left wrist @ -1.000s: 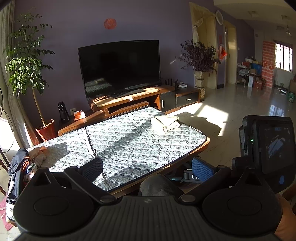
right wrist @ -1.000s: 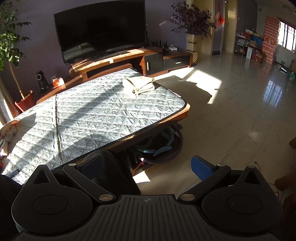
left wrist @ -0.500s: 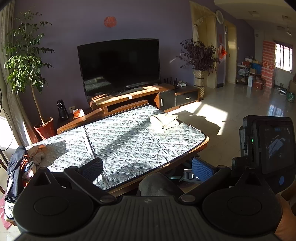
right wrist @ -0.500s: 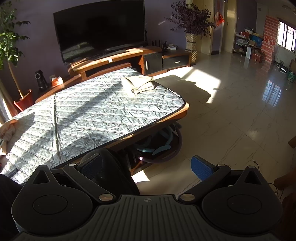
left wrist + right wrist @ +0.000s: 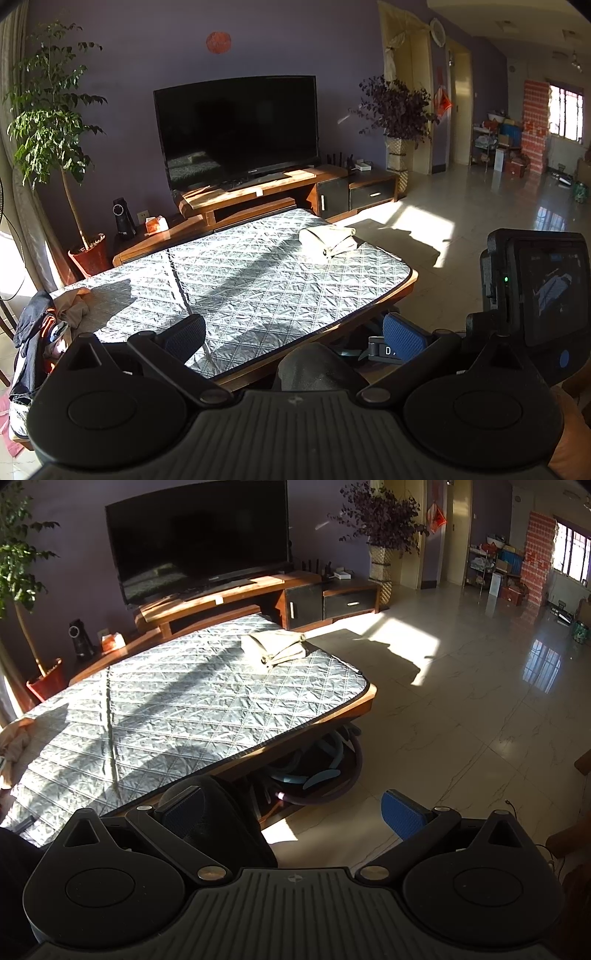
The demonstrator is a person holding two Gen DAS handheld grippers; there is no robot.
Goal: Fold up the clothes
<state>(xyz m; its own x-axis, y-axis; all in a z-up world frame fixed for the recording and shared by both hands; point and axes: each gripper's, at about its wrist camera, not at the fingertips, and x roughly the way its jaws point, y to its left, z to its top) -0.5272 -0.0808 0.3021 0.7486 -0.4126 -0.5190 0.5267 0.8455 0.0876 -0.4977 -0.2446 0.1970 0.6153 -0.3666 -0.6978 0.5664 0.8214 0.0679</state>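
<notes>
A folded beige garment [image 5: 328, 240] [image 5: 275, 648] lies near the far right corner of the quilted grey table [image 5: 240, 273] [image 5: 177, 709]. At the table's left end sits a heap of unfolded clothes [image 5: 55, 317], with a beige piece [image 5: 13, 738] on its edge. My left gripper [image 5: 293, 332] is open and empty, held back over the table's near edge. Off the table's near right side, above the floor, my right gripper [image 5: 291, 810] is also open and empty. The right gripper's camera body [image 5: 535, 295] shows at the right of the left wrist view.
A TV on a wooden stand [image 5: 258, 192] runs behind the table. A potted tree [image 5: 51, 122] stands at the left and a dark plant [image 5: 397, 110] at the right. Hoops and hoses [image 5: 317, 771] lie under the table. Open tiled floor [image 5: 461, 701] spreads to the right.
Both views have drifted slightly, with the table sliding a little left and up in frame. Both grippers stay open and empty, and the clothes have not moved.
</notes>
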